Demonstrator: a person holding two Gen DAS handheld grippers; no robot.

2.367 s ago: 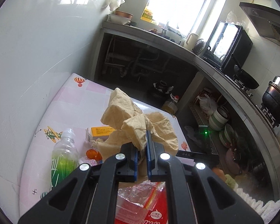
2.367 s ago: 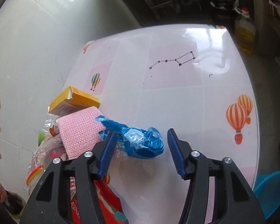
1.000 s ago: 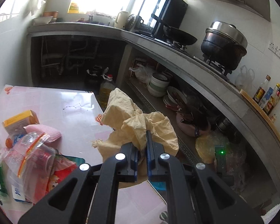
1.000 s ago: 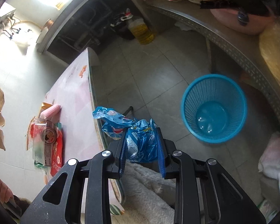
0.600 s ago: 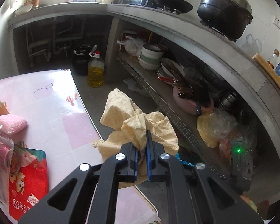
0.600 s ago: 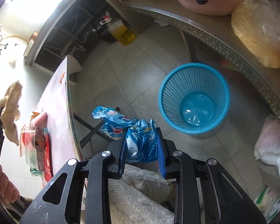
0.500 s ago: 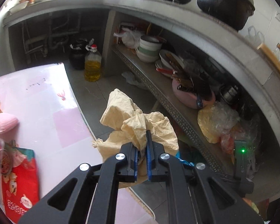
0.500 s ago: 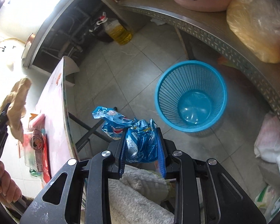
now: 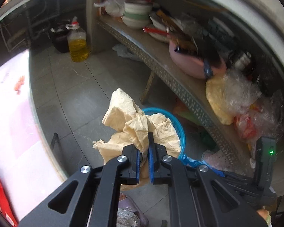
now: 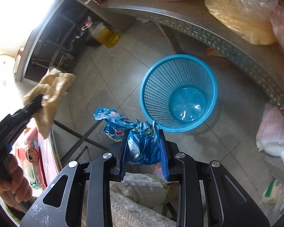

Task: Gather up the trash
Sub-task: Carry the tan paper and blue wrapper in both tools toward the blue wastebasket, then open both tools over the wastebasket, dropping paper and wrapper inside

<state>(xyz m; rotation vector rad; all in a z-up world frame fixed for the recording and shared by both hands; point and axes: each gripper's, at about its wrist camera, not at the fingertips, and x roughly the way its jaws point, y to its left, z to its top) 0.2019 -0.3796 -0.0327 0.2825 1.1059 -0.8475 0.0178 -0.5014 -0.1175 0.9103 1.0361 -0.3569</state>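
My left gripper (image 9: 144, 150) is shut on a crumpled tan paper (image 9: 136, 124), held over the floor beside the table edge. Behind the paper shows part of the blue mesh waste basket (image 9: 177, 124). In the right wrist view my right gripper (image 10: 143, 147) is shut on a crumpled blue plastic wrapper (image 10: 140, 143), a little short of the blue basket (image 10: 151, 87), which stands on the tiled floor with nothing in it. The left gripper (image 10: 36, 104) with the tan paper (image 10: 51, 92) appears at the left of that view, held by a hand (image 10: 11, 181).
A table with a pink patterned cover (image 9: 11, 113) and red packets (image 10: 37, 151) lies to the left. A metal shelf (image 10: 208, 32) with bowls, a pink basin (image 9: 195, 64) and bagged goods runs behind the basket. An oil bottle (image 9: 78, 45) stands on the floor. White bags (image 10: 274, 136) lie at right.
Both grippers swung away from the table toward the floor and sank. The blue basket came into the left wrist view behind the paper and drew nearer in the right wrist view. Both grips are unchanged.
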